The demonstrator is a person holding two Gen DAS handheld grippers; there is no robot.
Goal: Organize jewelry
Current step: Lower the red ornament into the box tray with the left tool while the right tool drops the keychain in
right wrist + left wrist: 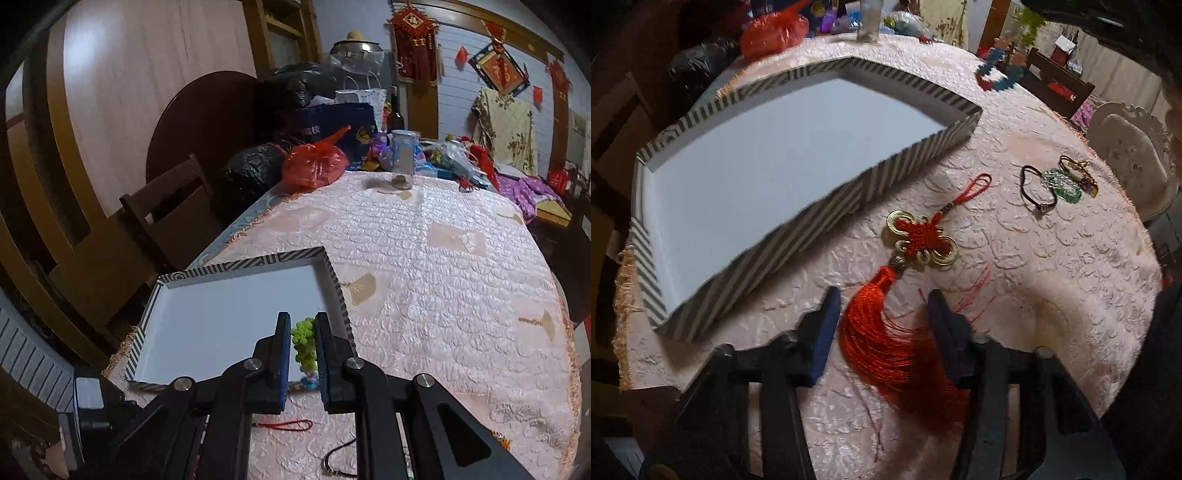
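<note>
right wrist: right tool (303,350) grips green beaded piece (304,341) over striped tray (334,275).

The table (1034,258) wears a pink cloth with a raised, slightly shiny quilted texture. The tray (798,206) looks like cardboard, striped outside, smooth matt white inside. The tassel (886,332) is silky red thread with glossy gold rings. The red bag (314,162) is thin shiny plastic.
</note>
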